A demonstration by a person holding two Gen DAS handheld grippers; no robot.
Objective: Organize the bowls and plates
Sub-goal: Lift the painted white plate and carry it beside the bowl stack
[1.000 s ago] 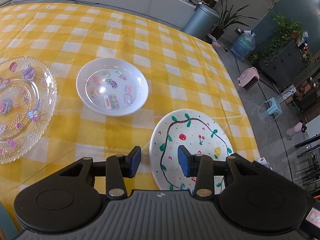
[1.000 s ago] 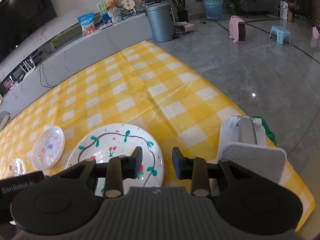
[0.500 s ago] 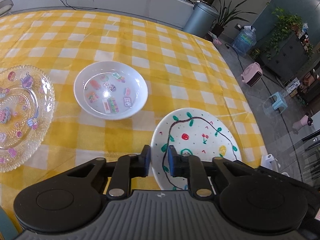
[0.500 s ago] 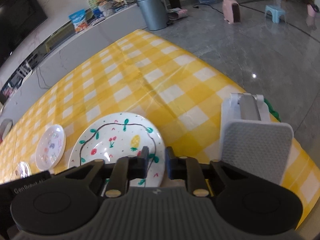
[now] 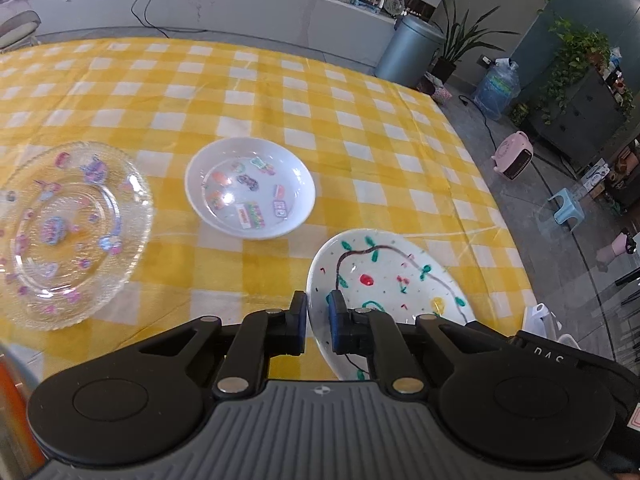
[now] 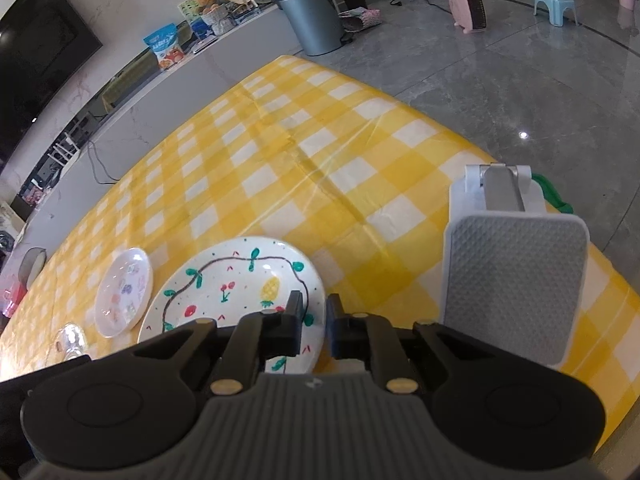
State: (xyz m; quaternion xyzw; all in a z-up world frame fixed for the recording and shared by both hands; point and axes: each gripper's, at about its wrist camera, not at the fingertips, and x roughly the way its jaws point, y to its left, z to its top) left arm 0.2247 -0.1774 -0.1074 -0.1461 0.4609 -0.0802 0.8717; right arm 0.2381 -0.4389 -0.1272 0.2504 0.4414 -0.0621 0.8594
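Resting near the table's [image 6: 360, 184] front edge, painted plate [image 5: 384, 268] has both grippers closing on its rim: left gripper [image 5: 317, 312] on one side, right gripper [image 6: 313, 312] opposite. White bowl [image 5: 250, 188] just beyond; glass plate [image 5: 68, 232] farther left.

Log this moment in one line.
left gripper: closing on painted plate rim | right gripper: closing on opposite rim | sticker bowl, glass plate: untouched

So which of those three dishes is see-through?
The glass plate at far left; the yellow checks show through it. The sticker bowl and painted plate are opaque white.
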